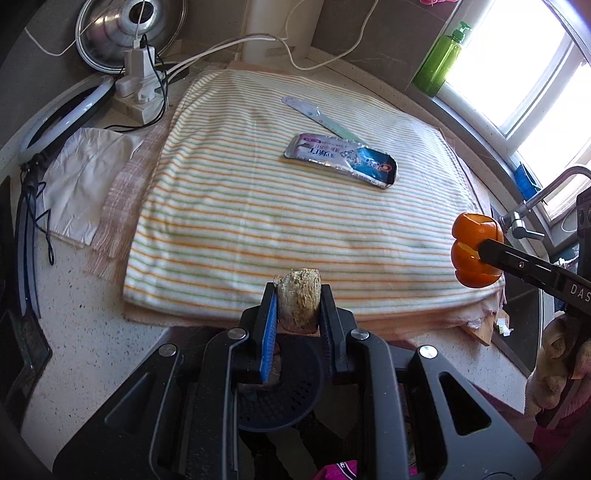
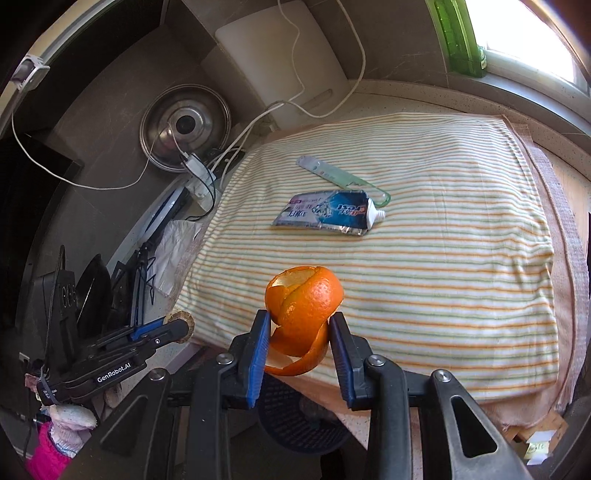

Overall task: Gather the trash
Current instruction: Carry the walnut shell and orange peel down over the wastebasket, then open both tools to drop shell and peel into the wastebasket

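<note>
Already both claws are loaded: the left claw [image 1: 298, 306] pinches a corn cob stub [image 1: 299, 297], the right claw [image 2: 298, 334] an orange peel [image 2: 303, 314], above the dark basket [image 2: 295, 417]. Dropping them comes next; toothpaste tube [image 1: 341, 159] remains on the worktop's striped towel [image 1: 258, 229].

**Layout of the worktop, placed relative to the tongs**

Left tongs [image 1: 298, 308] enclose a corn cob piece [image 1: 300, 302]; right tongs [image 2: 298, 332] enclose an orange peel [image 2: 303, 314]. Both sit at the near edge of a towel [image 1: 258, 221] spread on the worktop [image 1: 85, 325], above a perforated basket [image 2: 295, 417]. Ahead of both tongs, on the towel, lies a flattened toothpaste tube [image 1: 341, 160]; a toothbrush package [image 1: 317, 117] lies just behind it. Ahead-left of the left tongs, off the towel, stand a power strip [image 1: 138, 90] and a pot lid [image 1: 125, 33]. A bottle [image 1: 441, 62] stands ahead-right.
</note>
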A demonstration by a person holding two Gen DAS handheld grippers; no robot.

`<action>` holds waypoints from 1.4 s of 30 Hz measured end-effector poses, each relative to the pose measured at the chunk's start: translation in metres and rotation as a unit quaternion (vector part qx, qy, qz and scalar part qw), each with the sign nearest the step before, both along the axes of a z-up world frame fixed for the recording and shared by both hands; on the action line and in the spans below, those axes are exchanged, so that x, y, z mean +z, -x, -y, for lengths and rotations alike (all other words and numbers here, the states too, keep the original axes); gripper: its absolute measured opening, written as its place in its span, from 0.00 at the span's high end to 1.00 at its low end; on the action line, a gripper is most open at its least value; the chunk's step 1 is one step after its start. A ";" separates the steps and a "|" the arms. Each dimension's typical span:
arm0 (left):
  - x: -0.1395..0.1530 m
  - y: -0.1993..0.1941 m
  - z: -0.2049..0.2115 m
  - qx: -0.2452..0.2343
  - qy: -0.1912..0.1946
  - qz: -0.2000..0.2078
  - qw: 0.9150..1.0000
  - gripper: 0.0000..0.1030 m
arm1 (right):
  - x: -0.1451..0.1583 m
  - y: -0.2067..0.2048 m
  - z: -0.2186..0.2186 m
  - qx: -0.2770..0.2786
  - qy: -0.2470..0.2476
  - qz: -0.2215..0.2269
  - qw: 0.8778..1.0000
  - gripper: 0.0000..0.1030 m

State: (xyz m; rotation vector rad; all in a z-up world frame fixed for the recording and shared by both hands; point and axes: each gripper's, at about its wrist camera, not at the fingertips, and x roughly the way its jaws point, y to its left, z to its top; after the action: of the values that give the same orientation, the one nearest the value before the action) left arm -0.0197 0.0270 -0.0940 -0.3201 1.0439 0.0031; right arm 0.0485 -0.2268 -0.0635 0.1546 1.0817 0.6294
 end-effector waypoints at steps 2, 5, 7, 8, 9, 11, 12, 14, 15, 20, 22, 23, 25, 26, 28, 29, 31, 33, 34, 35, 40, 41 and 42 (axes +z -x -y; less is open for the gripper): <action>-0.006 0.011 -0.004 0.000 0.003 -0.005 1.000 0.81 | -0.005 0.011 -0.004 0.002 0.003 -0.003 1.000 0.68; -0.016 0.024 -0.011 0.004 0.009 -0.013 1.000 0.81 | -0.013 0.028 -0.011 0.006 0.009 -0.007 1.000 0.68; -0.023 0.033 -0.015 0.006 0.012 -0.018 1.000 0.81 | -0.018 0.038 -0.015 0.010 0.013 -0.008 1.000 0.68; -0.027 0.038 -0.017 0.006 0.014 -0.021 1.000 0.81 | -0.020 0.043 -0.017 0.011 0.016 -0.008 1.000 0.68; -0.031 0.042 -0.018 0.006 0.016 -0.024 1.000 0.81 | -0.023 0.048 -0.019 0.013 0.017 -0.009 1.000 0.68; -0.038 0.050 -0.021 0.005 0.021 -0.030 0.999 0.81 | -0.029 0.057 -0.024 0.014 0.020 -0.012 1.000 0.68; -0.042 0.054 -0.022 0.005 0.023 -0.033 0.999 0.81 | -0.032 0.061 -0.026 0.015 0.021 -0.015 1.000 0.68; -0.049 0.061 -0.022 0.004 0.025 -0.039 0.999 0.81 | -0.039 0.068 -0.030 0.016 0.022 -0.021 0.999 0.68; -0.053 0.064 -0.023 0.003 0.024 -0.042 0.999 0.81 | -0.042 0.072 -0.032 0.017 0.024 -0.023 0.999 0.68; -0.076 0.078 -0.023 -0.003 0.029 -0.063 0.998 0.81 | -0.062 0.090 -0.042 0.021 0.040 -0.034 0.998 0.68; -0.086 0.084 -0.023 -0.003 0.031 -0.071 0.997 0.81 | -0.071 0.097 -0.046 0.024 0.048 -0.040 0.998 0.68; -0.091 0.087 -0.023 -0.004 0.033 -0.075 0.997 0.81 | -0.075 0.100 -0.048 0.025 0.052 -0.041 0.997 0.68; -0.100 0.092 -0.022 -0.005 0.034 -0.084 0.996 0.81 | -0.084 0.106 -0.052 0.028 0.062 -0.043 0.997 0.68; -0.105 0.094 -0.021 -0.006 0.033 -0.087 0.996 0.81 | -0.089 0.108 -0.053 0.029 0.066 -0.045 0.996 0.68; -0.114 0.096 -0.020 -0.009 0.031 -0.096 0.995 0.81 | -0.098 0.112 -0.056 0.029 0.073 -0.049 0.996 0.68; -0.119 0.098 -0.019 -0.011 0.028 -0.101 0.994 0.81 | -0.102 0.114 -0.057 0.029 0.077 -0.050 0.995 0.68; -0.129 0.100 -0.018 -0.014 0.027 -0.110 0.993 0.81 | -0.111 0.117 -0.059 0.030 0.085 -0.053 0.995 0.68; -0.138 0.102 -0.017 -0.016 0.027 -0.117 0.993 0.81 | -0.120 0.118 -0.061 0.029 0.091 -0.060 0.994 0.68; -0.142 0.101 -0.017 -0.016 0.028 -0.121 0.992 0.81 | -0.125 0.119 -0.061 0.029 0.094 -0.064 0.993 0.68; -0.146 0.101 -0.017 -0.016 0.029 -0.125 0.992 0.81 | -0.129 0.120 -0.062 0.028 0.095 -0.068 0.993 0.68; -0.164 0.098 -0.015 -0.015 0.031 -0.141 0.989 0.81 | -0.146 0.123 -0.065 0.029 0.106 -0.075 0.991 0.68; -0.168 0.097 -0.016 -0.015 0.030 -0.144 0.989 0.81 | -0.149 0.123 -0.066 0.029 0.110 -0.075 0.991 0.68; -0.171 0.096 -0.016 -0.016 0.029 -0.147 0.989 0.81 | -0.152 0.122 -0.068 0.028 0.113 -0.075 0.990 0.68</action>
State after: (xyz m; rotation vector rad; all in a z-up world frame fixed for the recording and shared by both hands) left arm -0.1160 0.0432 -0.2652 -0.3630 1.3434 -0.0084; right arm -0.0738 -0.1586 -0.2155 -0.0258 1.2978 0.5464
